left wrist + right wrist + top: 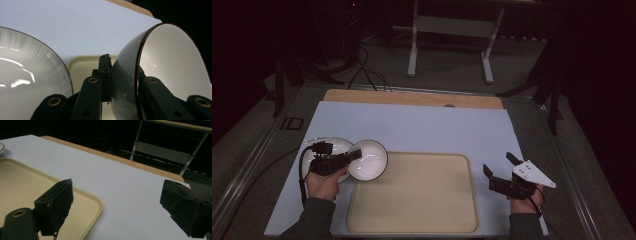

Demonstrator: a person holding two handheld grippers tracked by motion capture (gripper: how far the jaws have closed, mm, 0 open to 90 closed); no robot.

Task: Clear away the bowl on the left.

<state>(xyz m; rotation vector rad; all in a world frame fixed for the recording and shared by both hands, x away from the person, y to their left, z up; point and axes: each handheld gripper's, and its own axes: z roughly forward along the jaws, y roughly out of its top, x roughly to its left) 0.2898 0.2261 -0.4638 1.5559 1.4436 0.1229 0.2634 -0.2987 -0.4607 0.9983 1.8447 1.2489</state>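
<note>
Left claw point(354, 156) pinches rim of round white dark-edged bowl point(371, 160), tipped, cut off in left gripper view. Right claw point(499, 167) wide open, holds nothing.

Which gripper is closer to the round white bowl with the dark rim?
Left. The left gripper is shut on the rim of the white bowl with the dark rim. The right gripper hangs open across the beige tray.

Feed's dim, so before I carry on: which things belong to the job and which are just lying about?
In the job:
- bowl, rim clamped in the left hand-held gripper
- plate beside it
- beige tray

Lying about:
- right hand-held gripper, open, idle
- white stand behind the table
</note>
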